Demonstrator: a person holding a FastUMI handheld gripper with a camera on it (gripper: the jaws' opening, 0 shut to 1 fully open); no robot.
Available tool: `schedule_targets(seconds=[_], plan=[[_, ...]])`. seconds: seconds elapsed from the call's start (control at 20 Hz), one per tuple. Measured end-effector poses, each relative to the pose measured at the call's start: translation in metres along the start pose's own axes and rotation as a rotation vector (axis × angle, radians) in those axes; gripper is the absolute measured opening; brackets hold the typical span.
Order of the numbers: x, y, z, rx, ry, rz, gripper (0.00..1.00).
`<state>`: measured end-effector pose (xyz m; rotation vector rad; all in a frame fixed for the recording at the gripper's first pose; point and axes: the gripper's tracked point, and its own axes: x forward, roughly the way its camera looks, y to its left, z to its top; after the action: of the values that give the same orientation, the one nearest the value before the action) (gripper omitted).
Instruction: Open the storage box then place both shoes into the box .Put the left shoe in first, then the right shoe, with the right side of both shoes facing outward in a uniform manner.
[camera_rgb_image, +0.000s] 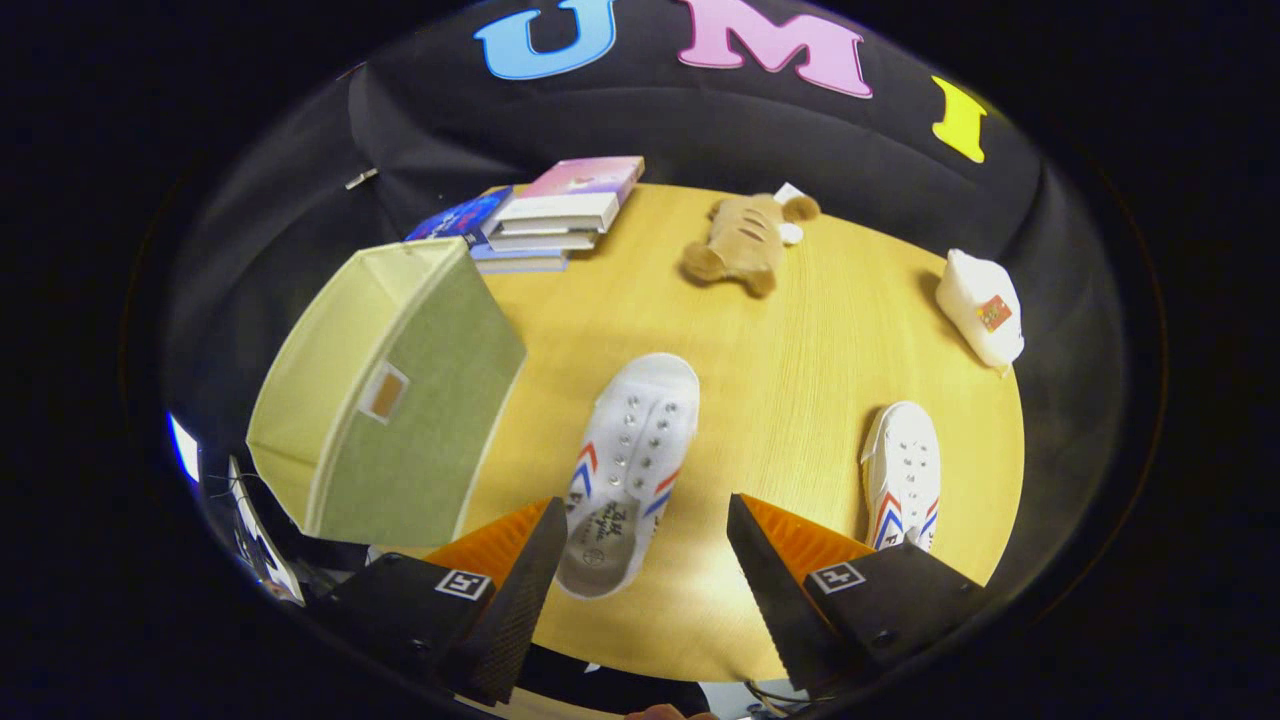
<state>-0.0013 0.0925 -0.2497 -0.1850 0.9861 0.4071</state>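
Observation:
A green fabric storage box (400, 400) stands on the left of the round wooden table (780, 360), its top open and its pale lining showing. A white canvas shoe (630, 460) with red and blue chevrons lies toe away from me, its heel end reaching between my fingers, nearer the left one. A second matching shoe (903, 475) lies to the right, beyond the right finger. My gripper (648, 520) hovers above the table, open, with the fingers wide apart and neither one pressing on the shoe.
A stack of books (545, 215) sits at the far side behind the box. A brown plush toy (745, 240) lies at the far middle. A white packet (982, 305) rests at the far right edge of the table.

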Motion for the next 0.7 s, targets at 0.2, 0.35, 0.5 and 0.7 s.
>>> schedule_targets(seconds=[0.2,0.35,0.5,0.7], plan=[[0.033,-0.018,-0.025,0.003,0.058,-0.013,0.99],[0.055,-0.020,-0.032,0.020,0.090,-0.009,0.99],[0.071,-0.020,-0.029,0.051,0.087,-0.011,0.99],[0.082,-0.011,-0.029,0.109,0.112,0.027,0.82]])
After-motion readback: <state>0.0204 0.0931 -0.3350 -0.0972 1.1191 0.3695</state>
